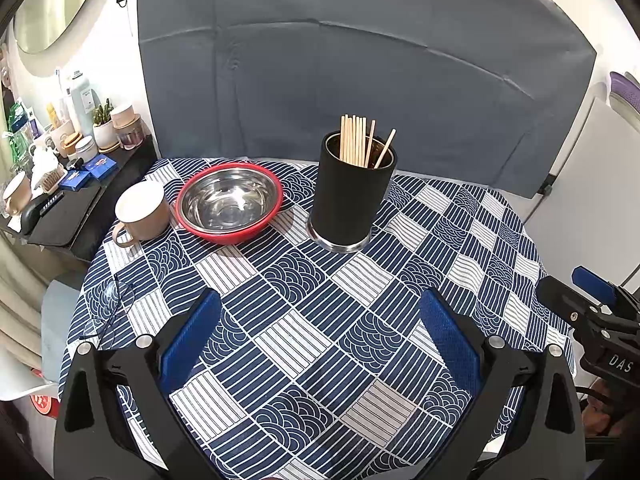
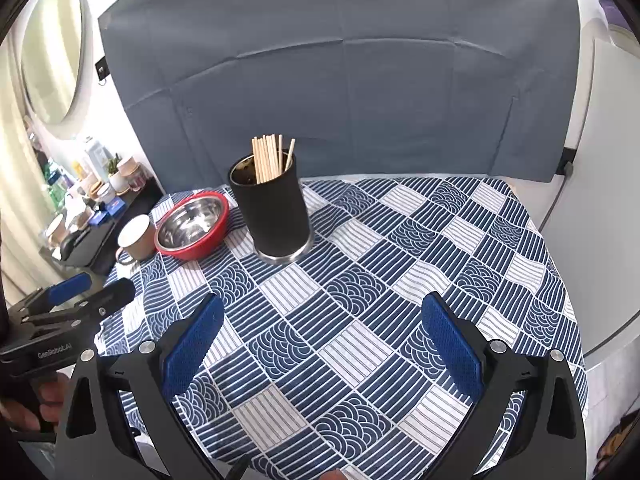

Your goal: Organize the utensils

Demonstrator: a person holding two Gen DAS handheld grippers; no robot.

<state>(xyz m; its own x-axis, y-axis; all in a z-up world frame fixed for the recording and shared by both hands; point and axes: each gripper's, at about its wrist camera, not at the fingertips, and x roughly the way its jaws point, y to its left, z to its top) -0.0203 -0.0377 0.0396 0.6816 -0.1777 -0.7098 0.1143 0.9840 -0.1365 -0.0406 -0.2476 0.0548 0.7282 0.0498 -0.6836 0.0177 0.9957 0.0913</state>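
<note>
A black cylindrical holder [image 1: 352, 192] [image 2: 274, 208] stands upright on the blue-and-white patterned tablecloth [image 1: 320, 320] [image 2: 360, 300], with several wooden chopsticks [image 1: 358, 142] [image 2: 270, 158] standing in it. My left gripper [image 1: 320, 304] is open and empty, hovering over the near part of the table, well short of the holder. My right gripper [image 2: 320, 308] is also open and empty, over the near part of the table. Each gripper shows at the edge of the other's view: the right one [image 1: 592, 308], the left one [image 2: 76, 300].
A steel bowl with a red rim [image 1: 230, 200] [image 2: 192, 224] and a beige mug [image 1: 142, 210] [image 2: 136, 238] stand left of the holder. Eyeglasses [image 1: 112, 308] lie at the table's left edge. A cluttered side shelf [image 1: 60, 168] stands at the left; a grey backdrop [image 1: 360, 80] hangs behind.
</note>
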